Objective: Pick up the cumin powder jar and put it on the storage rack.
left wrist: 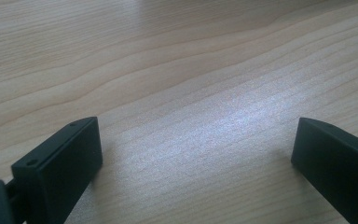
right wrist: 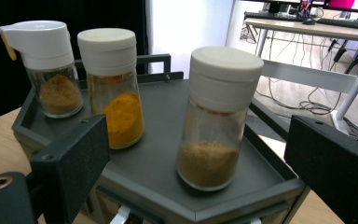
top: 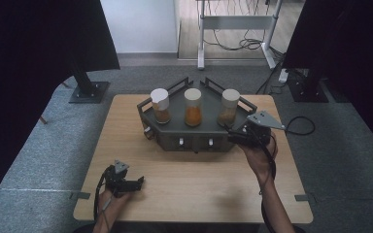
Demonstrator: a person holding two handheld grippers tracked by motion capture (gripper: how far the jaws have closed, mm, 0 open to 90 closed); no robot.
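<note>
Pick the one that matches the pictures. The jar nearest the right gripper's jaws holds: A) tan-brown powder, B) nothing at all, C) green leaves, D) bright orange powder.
A: in the right gripper view the nearest jar stands on the dark tray between the open jaws of the right gripper, untouched, with tan-brown powder in its bottom; the bright orange powder is in the middle jar behind it.

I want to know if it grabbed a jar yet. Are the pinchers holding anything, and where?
Nothing is held. The right gripper stands open around the nearest spice jar without touching it; the left gripper is open over bare table.
</note>
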